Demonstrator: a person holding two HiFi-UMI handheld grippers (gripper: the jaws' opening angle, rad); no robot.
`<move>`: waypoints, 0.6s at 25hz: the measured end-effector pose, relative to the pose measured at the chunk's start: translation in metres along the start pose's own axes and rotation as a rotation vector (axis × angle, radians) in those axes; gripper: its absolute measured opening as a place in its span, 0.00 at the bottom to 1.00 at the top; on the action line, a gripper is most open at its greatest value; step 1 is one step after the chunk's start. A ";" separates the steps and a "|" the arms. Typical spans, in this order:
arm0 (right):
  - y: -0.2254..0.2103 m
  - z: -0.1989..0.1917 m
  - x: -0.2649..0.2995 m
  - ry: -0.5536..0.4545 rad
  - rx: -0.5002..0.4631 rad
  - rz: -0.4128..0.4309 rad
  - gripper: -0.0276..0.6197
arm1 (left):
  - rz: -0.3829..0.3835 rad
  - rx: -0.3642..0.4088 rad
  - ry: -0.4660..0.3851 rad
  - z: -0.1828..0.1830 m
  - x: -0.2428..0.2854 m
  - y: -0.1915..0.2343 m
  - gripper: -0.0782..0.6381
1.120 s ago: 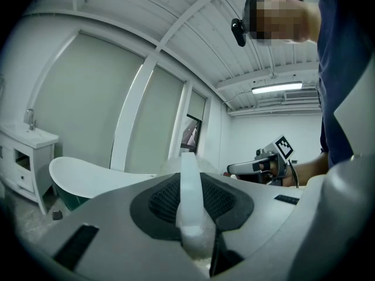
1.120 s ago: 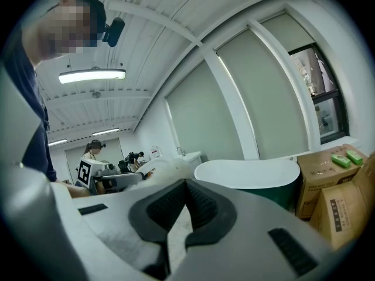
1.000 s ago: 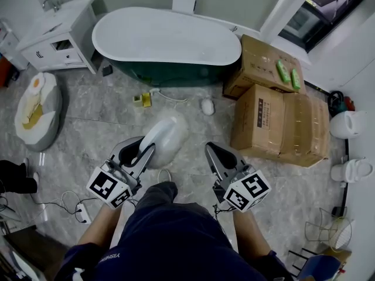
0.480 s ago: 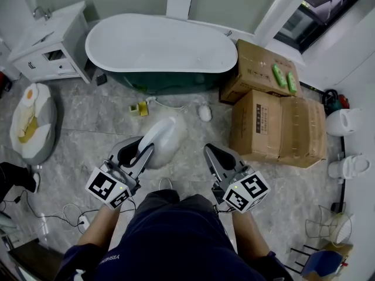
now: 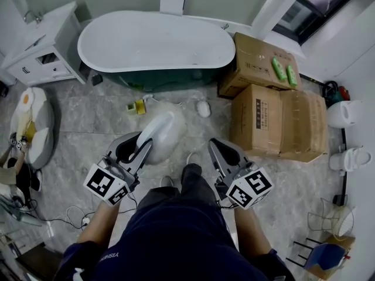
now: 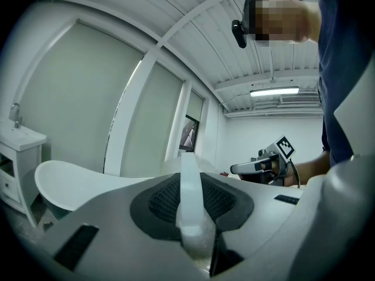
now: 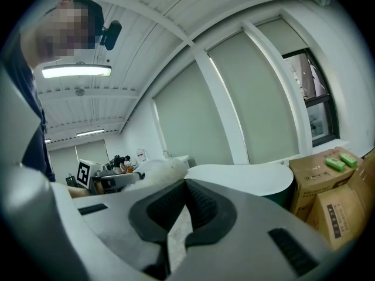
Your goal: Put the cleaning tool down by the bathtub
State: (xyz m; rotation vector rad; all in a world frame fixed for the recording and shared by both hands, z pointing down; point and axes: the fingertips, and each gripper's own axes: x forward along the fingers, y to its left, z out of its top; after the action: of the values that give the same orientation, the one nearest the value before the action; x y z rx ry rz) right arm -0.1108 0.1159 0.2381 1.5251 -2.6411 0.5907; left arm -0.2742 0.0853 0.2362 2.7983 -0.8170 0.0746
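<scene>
The left gripper (image 5: pixel 140 148) pinches the stiff flat handle of the fluffy white cleaning tool (image 5: pixel 163 134), over the grey floor (image 5: pixel 82 119) near the white bathtub (image 5: pixel 153 40). It looks light and soft. The right gripper (image 5: pixel 218 151) is pressed together, empty.

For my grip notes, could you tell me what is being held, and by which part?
The left claw grips the white cleaning tool by its curved handle; the right claw holds nothing.
</scene>
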 end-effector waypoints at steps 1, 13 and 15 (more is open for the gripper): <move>-0.007 0.001 0.000 -0.004 0.003 -0.006 0.05 | -0.004 0.003 0.003 0.000 0.006 0.001 0.26; -0.110 0.023 0.034 -0.009 0.041 -0.019 0.05 | -0.008 0.020 0.048 0.005 0.104 0.030 0.26; -0.131 0.027 0.042 0.003 0.044 -0.014 0.05 | -0.001 0.015 0.063 0.005 0.124 0.036 0.26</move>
State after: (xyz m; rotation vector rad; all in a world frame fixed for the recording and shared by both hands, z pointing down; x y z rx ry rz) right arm -0.0181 0.0137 0.2621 1.5519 -2.6297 0.6536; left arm -0.1890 -0.0110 0.2523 2.7944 -0.8034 0.1681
